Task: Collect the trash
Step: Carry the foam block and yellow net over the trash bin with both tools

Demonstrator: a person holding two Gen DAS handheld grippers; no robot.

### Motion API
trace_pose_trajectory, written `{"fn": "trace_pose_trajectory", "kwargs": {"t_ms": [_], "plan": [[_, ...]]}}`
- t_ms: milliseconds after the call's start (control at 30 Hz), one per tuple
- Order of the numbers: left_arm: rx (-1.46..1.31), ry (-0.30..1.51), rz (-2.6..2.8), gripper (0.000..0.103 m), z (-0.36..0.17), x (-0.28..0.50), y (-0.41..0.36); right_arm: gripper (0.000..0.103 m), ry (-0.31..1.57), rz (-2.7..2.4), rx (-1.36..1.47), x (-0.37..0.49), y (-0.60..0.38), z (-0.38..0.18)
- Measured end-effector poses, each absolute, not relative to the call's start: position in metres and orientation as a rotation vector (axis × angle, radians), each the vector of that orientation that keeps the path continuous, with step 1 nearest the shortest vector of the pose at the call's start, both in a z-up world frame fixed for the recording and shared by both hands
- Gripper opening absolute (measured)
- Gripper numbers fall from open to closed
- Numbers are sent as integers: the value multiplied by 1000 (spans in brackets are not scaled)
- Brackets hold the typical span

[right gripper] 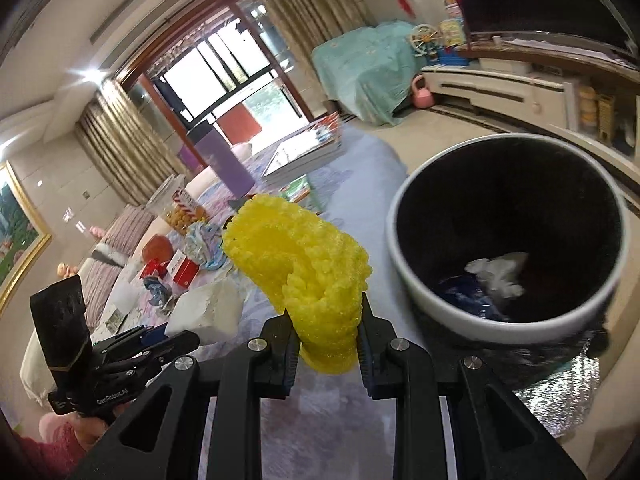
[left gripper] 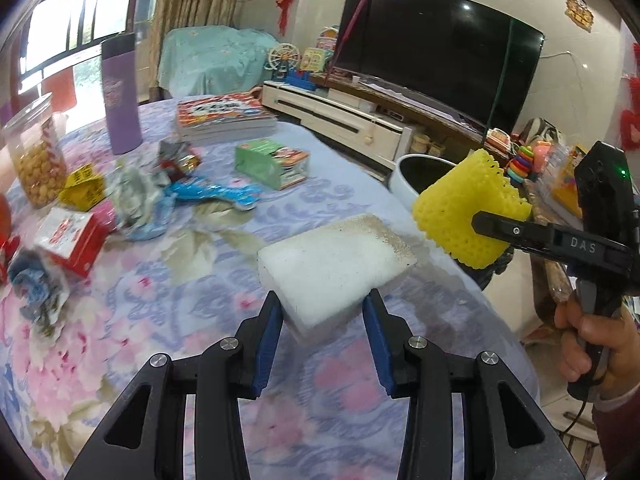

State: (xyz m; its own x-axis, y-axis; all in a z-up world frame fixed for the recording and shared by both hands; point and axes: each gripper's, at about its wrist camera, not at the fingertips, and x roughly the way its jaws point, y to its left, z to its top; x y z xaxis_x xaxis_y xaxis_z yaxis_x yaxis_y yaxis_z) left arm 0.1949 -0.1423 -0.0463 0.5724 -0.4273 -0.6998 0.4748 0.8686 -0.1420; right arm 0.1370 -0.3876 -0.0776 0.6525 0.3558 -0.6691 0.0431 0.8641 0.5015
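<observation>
A yellow foam net (right gripper: 304, 276) is pinched by its lower end between the pads of the right gripper (right gripper: 326, 334), folded over itself, and is carried just beside the white waste bin (right gripper: 404, 280), not yet over the rim. It is judged very light, soft and springy, so a firm pinch on the doubled part is needed to keep it from slipping out. A white foam block (left gripper: 336, 264) is held at its near end by the left gripper (left gripper: 323, 318), whose blue pads are closed on its short sides; it is seen over the table (left gripper: 200, 312), on the table side of the bin. The block is judged light and crumbly, easily dented, so a hold across its narrow width is suited. Crumpled wrappers (left gripper: 140, 196) and a red carton (left gripper: 70, 240) are left on the table, well apart from the bin. Some paper is already seen inside the bin.
</observation>
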Motion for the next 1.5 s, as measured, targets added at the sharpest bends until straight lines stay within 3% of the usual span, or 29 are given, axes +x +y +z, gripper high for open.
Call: {"fn": "trace_pose_trajectory", "kwargs": {"t_ms": [800,1500], "plan": [[136,786,-628,40,-45,214,-226,25,786,35,559,101,-458,-68],[197,779,-657,41,-44,252,-294,25,810,-41,526,119,-494,-68]]}}
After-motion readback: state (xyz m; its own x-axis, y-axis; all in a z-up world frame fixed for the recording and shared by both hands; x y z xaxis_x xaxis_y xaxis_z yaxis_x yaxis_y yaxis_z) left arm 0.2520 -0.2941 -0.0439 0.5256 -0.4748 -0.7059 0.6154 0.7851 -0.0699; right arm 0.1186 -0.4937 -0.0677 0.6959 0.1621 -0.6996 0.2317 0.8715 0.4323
